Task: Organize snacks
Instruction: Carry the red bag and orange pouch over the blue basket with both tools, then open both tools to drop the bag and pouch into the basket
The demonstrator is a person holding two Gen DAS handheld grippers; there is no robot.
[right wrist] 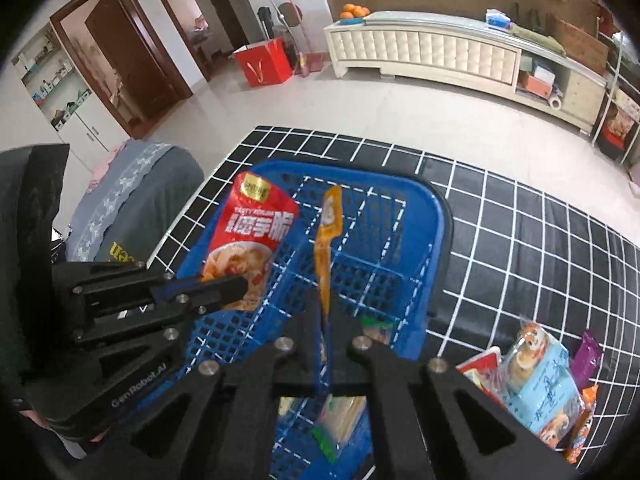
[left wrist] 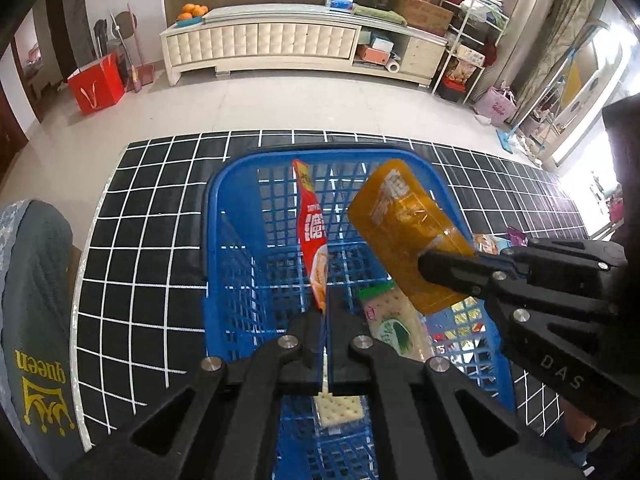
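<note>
Your left tongs [left wrist: 325, 304] are pinching the red snack pouch [left wrist: 313, 232] edge-on above the blue basket [left wrist: 236, 240]. To the right of it, your right tongs [right wrist: 325, 312] are pinching the orange pouch [left wrist: 404, 228], also over the basket. A cracker pack [left wrist: 394, 326] lies inside the basket. More snacks [right wrist: 540, 384] sit right of the basket on the checked surface [right wrist: 520, 240].

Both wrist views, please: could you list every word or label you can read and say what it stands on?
"queen": yellow, upside down under a crown, on the grey cloth.
"DAS": right tool body.
"GenRobot.AI": left tool body.
"TASTY KONJAC": red pouch; its Chinese characters are unclear.
Orange pouch, cracker pack, blue packet: print too blurred.
</note>
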